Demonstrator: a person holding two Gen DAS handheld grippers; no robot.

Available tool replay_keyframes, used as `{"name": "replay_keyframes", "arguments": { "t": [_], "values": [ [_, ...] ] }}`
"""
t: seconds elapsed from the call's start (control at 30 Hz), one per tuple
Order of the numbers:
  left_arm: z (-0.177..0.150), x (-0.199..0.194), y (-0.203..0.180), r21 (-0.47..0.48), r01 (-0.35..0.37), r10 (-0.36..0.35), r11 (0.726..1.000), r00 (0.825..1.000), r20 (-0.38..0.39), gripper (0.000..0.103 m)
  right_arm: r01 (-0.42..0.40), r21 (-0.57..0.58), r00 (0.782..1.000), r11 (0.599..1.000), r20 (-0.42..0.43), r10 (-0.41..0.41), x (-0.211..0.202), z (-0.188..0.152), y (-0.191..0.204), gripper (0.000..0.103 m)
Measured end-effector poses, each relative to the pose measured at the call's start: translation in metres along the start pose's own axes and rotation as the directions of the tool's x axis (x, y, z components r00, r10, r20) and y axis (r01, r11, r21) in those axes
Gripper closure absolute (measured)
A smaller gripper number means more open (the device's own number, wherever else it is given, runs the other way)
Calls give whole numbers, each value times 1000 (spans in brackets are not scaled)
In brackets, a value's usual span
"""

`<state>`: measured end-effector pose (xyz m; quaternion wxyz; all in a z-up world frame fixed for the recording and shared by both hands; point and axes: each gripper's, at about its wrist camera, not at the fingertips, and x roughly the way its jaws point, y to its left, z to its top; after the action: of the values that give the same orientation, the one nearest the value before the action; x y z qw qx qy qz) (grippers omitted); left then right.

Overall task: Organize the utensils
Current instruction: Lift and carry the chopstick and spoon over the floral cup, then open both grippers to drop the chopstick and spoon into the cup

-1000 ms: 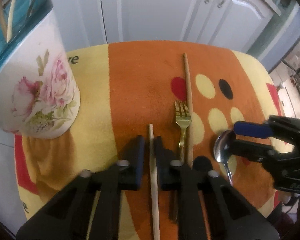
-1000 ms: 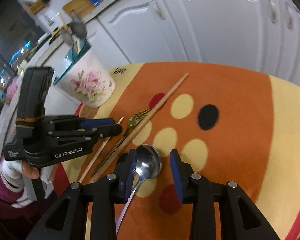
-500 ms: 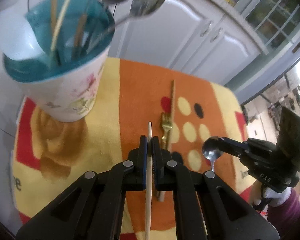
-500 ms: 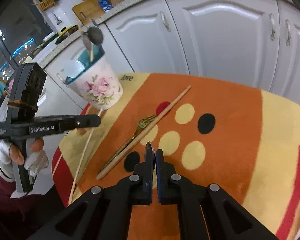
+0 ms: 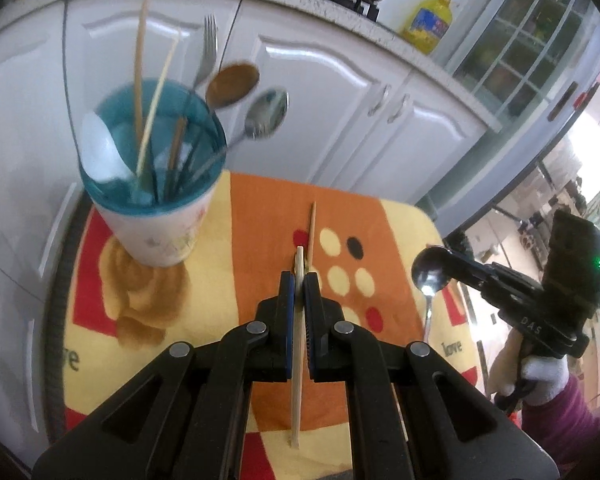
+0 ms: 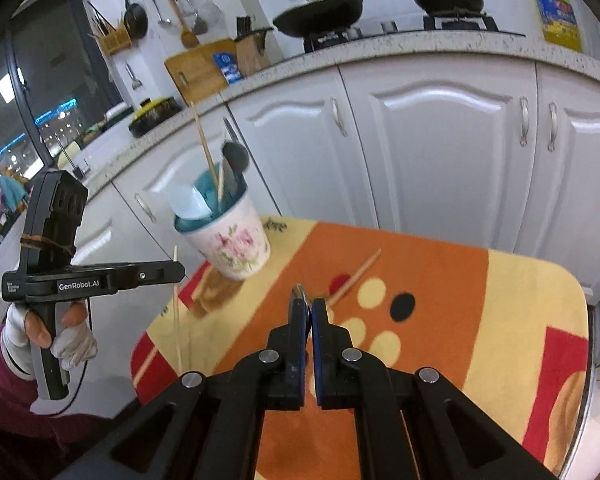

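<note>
My left gripper (image 5: 299, 280) is shut on a pale wooden chopstick (image 5: 296, 380) and holds it above the orange and yellow mat (image 5: 260, 220). From the right wrist view that left gripper (image 6: 178, 270) hangs left of the floral cup (image 6: 230, 248), chopstick (image 6: 176, 320) upright. My right gripper (image 6: 308, 312) is shut on a silver spoon (image 6: 299, 291); only the bowl's edge shows there. The left wrist view shows the spoon (image 5: 430, 280) hanging from the right gripper (image 5: 450, 260). The blue-lined cup (image 5: 152, 184) holds several utensils. A second chopstick (image 5: 311, 232) lies on the mat.
White cabinet doors (image 6: 420, 152) stand close behind the small table. A counter above carries a stove, pots and a yellow oil bottle (image 5: 426, 24). Gloved hands (image 6: 74, 344) hold both grippers. The mat's right edge (image 6: 580, 320) drops off to the floor.
Both grippers have risen off the mat. The right one closed on the spoon and lifted it; the left carried its chopstick up, so the cup now shows from above.
</note>
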<state>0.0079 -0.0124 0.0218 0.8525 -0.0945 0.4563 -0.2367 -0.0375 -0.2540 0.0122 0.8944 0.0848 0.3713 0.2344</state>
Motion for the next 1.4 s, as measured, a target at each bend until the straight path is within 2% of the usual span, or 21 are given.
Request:
{"name": "replay_keyframes", "arguments": {
  "t": [0.27,0.4,0.57,0.67,0.77,0.8,0.87,0.93,0.97,1.07,1.13,1.3,1.4],
  "values": [
    [26,-47,19,-44,21,-17,999,997,75,100,-50,-41,995,998,83,53,0,37,35,100],
    [54,-84,35,-57,-6,15,998,988,154,100,-51,-72,988,996,141,61,6,69,57,100],
    [100,-120,51,-77,-52,72,996,956,285,100,-40,-100,977,994,206,60,23,111,82,100],
    [129,-126,63,-97,-55,84,994,944,320,100,-8,-138,973,990,228,39,38,132,101,100],
    [151,-122,64,-71,-199,211,977,900,381,100,52,-190,967,980,256,-2,59,149,118,100],
    [157,-116,66,-64,-226,233,972,890,391,100,76,-209,964,975,265,-18,69,154,125,100],
    [163,-107,74,-68,-224,232,972,891,390,100,101,-229,962,968,269,-37,86,158,132,100],
    [167,-93,81,-68,-251,257,966,881,396,100,126,-249,961,960,270,-56,102,161,138,100],
    [167,-88,84,-70,-258,264,964,880,396,100,135,-259,961,956,270,-63,109,160,139,100],
    [170,-67,95,-85,-243,257,966,891,375,100,164,-295,962,941,259,-86,133,160,144,100],
    [168,-57,97,-81,-254,266,964,890,370,100,185,-317,960,930,261,-102,143,157,146,101],
    [161,-37,99,-78,-264,275,961,898,343,100,252,-359,943,899,300,-145,154,151,150,101],
    [152,-22,97,-59,-280,284,958,905,315,100,262,-379,942,887,302,-149,157,146,150,101]
  ]
}}
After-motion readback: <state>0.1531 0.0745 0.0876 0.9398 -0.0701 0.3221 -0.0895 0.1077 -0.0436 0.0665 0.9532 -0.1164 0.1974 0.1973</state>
